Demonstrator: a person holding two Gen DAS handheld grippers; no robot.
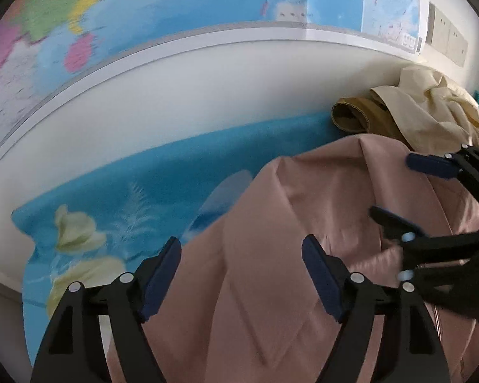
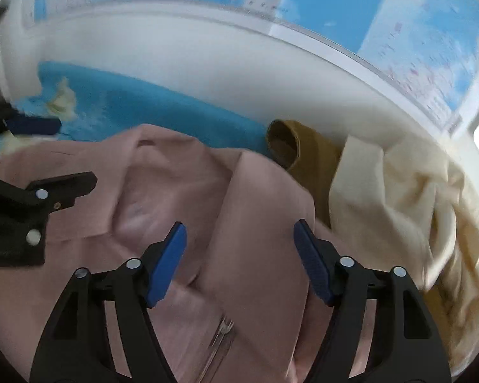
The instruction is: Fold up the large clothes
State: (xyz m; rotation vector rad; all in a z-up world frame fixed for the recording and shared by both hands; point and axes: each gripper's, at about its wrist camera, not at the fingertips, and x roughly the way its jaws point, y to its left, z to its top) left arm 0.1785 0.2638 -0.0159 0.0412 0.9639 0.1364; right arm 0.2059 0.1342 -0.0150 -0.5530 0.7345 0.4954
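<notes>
Your left hand-held gripper is spread wide, nothing btwn the blue pads; it hangs over the left part of the pink garment. Your right hand-held gripper is also wide apart w/ nothing held, above the garment's middle, where a fold ridge runs up btwn the fingers. In the left view your right hand-held gripper comes in from the right edge, over the same cloth.

The pink garment lies rumpled on a blue floral sheet; can't tell if that's a bed or a table under it. The sheet shows bare to the left & behind the garment. A zipper shows near the bottom of the right view.

Behind-right of the pink garment sits a heap: a mustard-brown piece w/ an open cuff or leg end, touching the pink edge, & a cream garment crumpled just beside it, against the white wall. Wall maps hang above. Right view is blurred.
</notes>
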